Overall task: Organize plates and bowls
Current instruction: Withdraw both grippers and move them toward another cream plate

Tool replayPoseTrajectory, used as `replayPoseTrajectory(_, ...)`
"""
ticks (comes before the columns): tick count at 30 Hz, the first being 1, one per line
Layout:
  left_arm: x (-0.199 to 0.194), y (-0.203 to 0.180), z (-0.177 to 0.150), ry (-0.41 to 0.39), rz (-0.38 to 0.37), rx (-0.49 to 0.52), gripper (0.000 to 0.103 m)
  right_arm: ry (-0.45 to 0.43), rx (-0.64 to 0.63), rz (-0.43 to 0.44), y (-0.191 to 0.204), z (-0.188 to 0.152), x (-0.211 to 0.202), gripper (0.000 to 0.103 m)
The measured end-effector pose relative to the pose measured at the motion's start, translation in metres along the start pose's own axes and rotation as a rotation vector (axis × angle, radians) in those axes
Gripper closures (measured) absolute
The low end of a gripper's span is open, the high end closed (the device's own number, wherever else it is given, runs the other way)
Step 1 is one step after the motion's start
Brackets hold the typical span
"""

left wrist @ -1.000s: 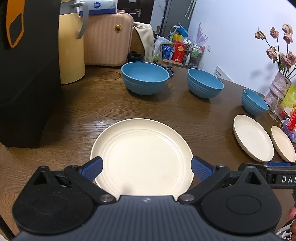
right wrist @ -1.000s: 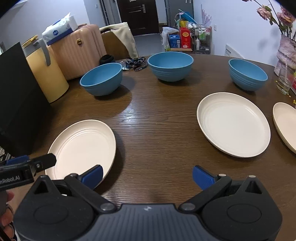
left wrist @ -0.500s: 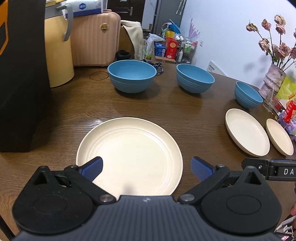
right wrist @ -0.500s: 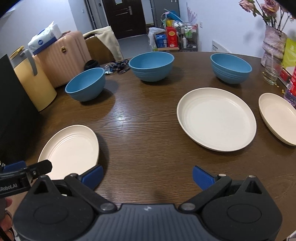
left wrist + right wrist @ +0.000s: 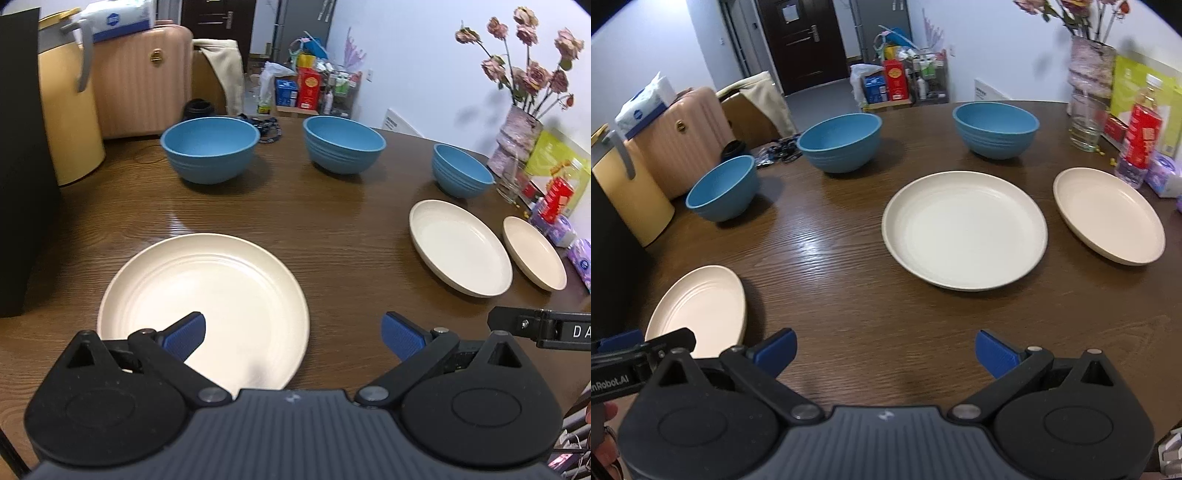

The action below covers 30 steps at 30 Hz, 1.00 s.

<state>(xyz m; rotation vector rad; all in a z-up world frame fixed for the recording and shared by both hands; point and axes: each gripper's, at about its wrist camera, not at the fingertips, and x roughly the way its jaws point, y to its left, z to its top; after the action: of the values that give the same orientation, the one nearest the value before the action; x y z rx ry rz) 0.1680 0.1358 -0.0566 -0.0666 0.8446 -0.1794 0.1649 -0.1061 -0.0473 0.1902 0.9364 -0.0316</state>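
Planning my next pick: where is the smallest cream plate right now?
In the right wrist view the smallest round cream plate lies far right on the brown wooden table, beside the larger cream plate and just before the red-labelled plastic bottle.

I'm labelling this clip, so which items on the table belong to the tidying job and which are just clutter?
Job: three cream plates; three blue bowls.
Clutter: flower vase, drinking glass, red-labelled bottle, yellow jug.
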Motion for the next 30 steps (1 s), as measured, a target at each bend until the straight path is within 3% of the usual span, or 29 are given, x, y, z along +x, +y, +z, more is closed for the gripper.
replayPoseTrajectory(30, 0.025, -0.089, 0.0, 0.037, -0.097, 0.137, 0.0, -0.025, 0.149, -0.103, -0.093, -0.012, -0.019, 0.0)
